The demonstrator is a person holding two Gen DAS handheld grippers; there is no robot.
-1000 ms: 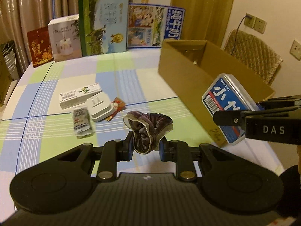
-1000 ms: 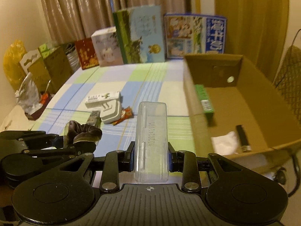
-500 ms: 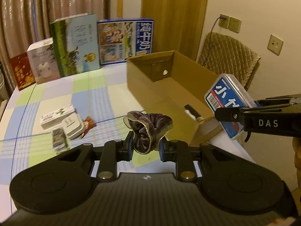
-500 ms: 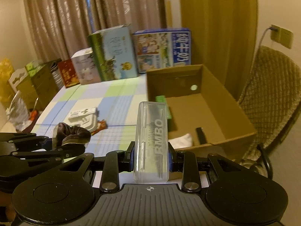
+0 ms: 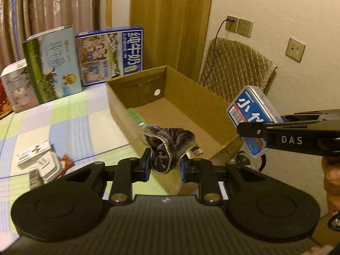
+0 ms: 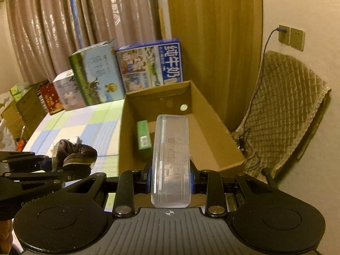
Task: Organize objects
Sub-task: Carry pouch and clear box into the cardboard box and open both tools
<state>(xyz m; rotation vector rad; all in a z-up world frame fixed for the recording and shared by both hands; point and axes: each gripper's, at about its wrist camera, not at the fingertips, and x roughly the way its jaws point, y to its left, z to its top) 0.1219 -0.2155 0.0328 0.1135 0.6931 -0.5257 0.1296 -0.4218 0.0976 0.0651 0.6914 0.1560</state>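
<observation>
My left gripper [image 5: 165, 166] is shut on a dark purple velvet scrunchie [image 5: 169, 144], held in the air just before the near left corner of the open cardboard box [image 5: 187, 114]. My right gripper [image 6: 171, 175] is shut on a clear plastic case [image 6: 171, 159], which shows a blue label [image 5: 251, 114] in the left wrist view. It hovers over the box's near wall [image 6: 136, 127]. Inside the box a green packet [image 6: 144, 135] leans against the left wall. From the right wrist view the scrunchie [image 6: 73, 150] sits at the left.
Small white boxes and packets [image 5: 40, 161] lie on the checked tablecloth [image 5: 63, 119] left of the box. Tall printed cartons [image 5: 108, 55] stand along the far edge. A quilted chair [image 6: 284, 110] with a cable stands right of the table.
Both grippers have risen and swung right toward the box, which now fills the centre of both views. The loose items on the cloth have slid to the lower left. Both grips are unchanged.
</observation>
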